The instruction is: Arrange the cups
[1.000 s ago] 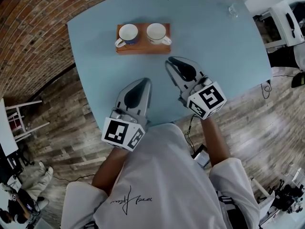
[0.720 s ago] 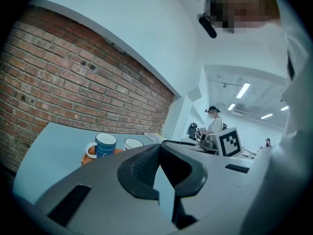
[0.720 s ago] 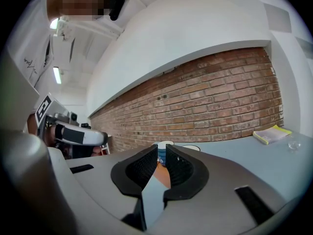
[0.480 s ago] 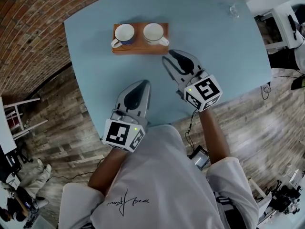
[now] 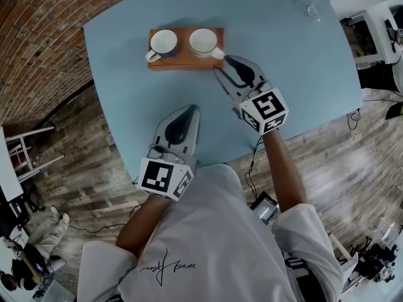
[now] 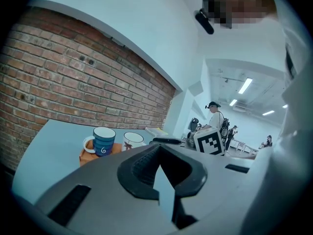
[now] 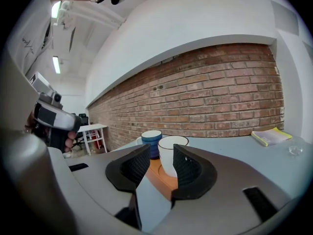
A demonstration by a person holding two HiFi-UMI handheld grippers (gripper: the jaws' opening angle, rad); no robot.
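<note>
Overlapping white cup (image 7: 166,154): right claw (image 7: 161,164)

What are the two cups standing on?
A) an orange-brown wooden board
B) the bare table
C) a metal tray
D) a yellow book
A: the blue cup and the white cup stand side by side on the wooden board, which lies on the light blue table.

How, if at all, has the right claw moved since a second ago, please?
Yes: the right claw neared the tray, opening, with nothing between its jaws.
</note>
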